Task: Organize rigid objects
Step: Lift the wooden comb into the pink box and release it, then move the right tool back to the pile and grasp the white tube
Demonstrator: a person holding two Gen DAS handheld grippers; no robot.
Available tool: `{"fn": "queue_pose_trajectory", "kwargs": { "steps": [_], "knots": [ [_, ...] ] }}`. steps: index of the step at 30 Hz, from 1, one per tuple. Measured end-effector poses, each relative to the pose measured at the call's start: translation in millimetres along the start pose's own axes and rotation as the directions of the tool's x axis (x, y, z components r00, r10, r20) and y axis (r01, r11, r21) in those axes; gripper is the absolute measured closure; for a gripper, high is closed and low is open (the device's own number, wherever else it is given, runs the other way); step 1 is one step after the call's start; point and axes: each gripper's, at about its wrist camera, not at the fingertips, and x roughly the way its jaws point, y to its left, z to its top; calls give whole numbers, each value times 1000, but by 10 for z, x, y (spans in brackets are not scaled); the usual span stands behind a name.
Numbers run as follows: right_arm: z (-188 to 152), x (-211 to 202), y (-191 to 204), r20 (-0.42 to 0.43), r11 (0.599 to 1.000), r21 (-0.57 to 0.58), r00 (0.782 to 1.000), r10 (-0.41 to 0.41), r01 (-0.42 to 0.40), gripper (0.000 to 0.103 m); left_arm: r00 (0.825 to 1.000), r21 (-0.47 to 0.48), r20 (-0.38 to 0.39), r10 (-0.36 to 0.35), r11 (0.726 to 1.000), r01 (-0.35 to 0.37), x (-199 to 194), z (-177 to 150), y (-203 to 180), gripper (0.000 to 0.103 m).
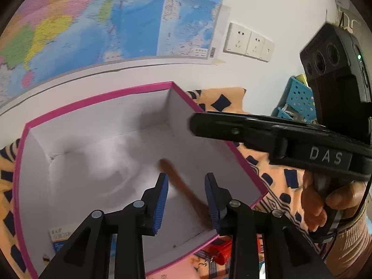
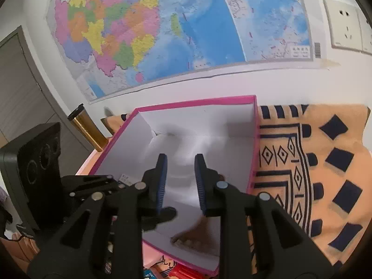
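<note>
A pink-edged box with a white inside [image 1: 97,144] lies open on the patterned cloth; it also shows in the right wrist view [image 2: 197,125]. A brown stick-like object [image 1: 183,188], blurred, lies in the box near its right wall; it shows blurred in the right wrist view [image 2: 197,234]. My left gripper [image 1: 186,197] is open above the box, its fingers on either side of the brown object without touching it. My right gripper [image 2: 180,181] is open and empty above the box. The right gripper also reaches in from the right in the left wrist view [image 1: 267,134].
An orange cloth with dark shapes [image 2: 325,174] covers the table. A gold cylinder [image 2: 88,127] stands at the box's far left. A blue basket [image 1: 295,100] sits at the back right. A red item [image 1: 220,251] lies in front of the box. A wall map [image 2: 186,23] hangs behind.
</note>
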Motion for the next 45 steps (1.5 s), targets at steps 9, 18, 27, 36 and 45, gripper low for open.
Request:
{"fn": "queue_pose_trajectory", "kwargs": {
  "steps": [9,18,27,36,45],
  "knots": [
    [-393,-498,177,74,993,-36,991,111,-109,65,989,17,139,40,999,-43,-647,-443,33,47],
    [-1197,-685,460,-49,986,-113,992,119,-124,63,996,31,85,30,999,-32,-858,-1153,8,45],
    [-1842,-615,485,-187,990,-126,981,46,-71,63,1000,25,-1,-11,1000,11,-633,-1433,-115,45],
    [-2226,-682,504,-220,989,-143,975,4,-36,62,1000,42,-21,-22,999,23,-557,-1461,-210,45],
    [-2283,-704,526,-190,981,-196,981,-33,-5,74,998,46,-37,-43,998,45,-513,-1464,-242,45]
  ]
}}
